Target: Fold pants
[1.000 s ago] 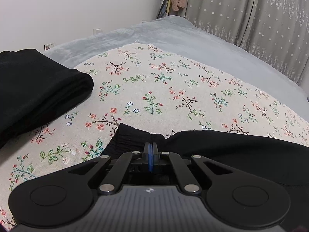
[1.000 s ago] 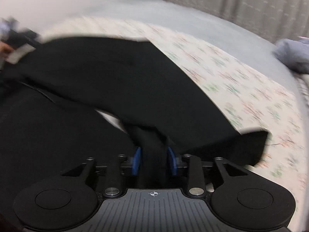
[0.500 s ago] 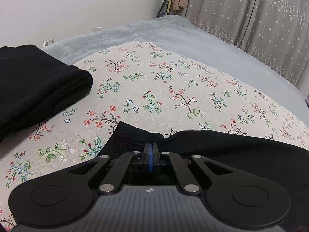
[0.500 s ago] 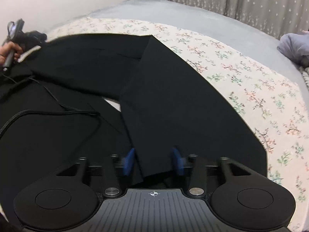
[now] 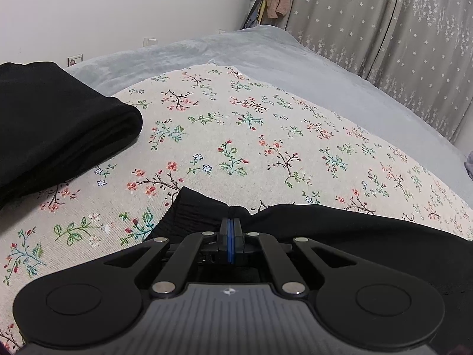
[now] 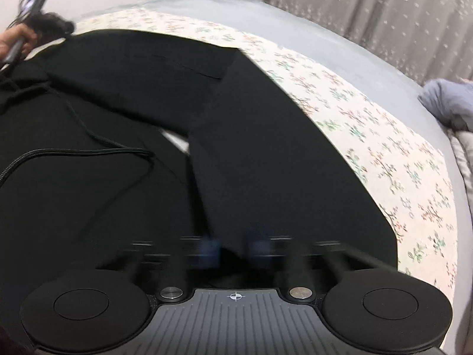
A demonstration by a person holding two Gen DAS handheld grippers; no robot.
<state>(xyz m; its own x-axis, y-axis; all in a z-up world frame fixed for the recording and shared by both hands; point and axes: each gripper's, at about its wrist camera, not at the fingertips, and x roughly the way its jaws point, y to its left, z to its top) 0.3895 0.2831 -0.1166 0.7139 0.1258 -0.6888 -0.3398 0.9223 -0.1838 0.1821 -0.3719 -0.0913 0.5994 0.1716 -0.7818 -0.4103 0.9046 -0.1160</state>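
Observation:
Black pants (image 6: 251, 153) lie spread on the floral sheet (image 6: 384, 153), one leg folded over the rest. My left gripper (image 5: 230, 224) is shut, its blue pads pressed together at the elastic waistband edge (image 5: 195, 210) of the pants. In the right wrist view my right gripper (image 6: 232, 247) hangs low over the folded leg with its blue pads apart; the fingers are blurred by motion and nothing is pinched between them. The left hand and its gripper (image 6: 32, 26) show at the far left of that view.
A folded black garment (image 5: 53, 127) lies on the sheet at the left. A grey blanket (image 5: 266, 50) covers the bed beyond. Starred curtains (image 5: 384, 29) hang behind. A grey pillow (image 6: 449, 103) sits at the right. A black cable (image 6: 88, 148) lies across the pants.
My right gripper let go of the pant leg it was pinching and laid it flat; its pads have opened and it is moving back. The left gripper has barely moved.

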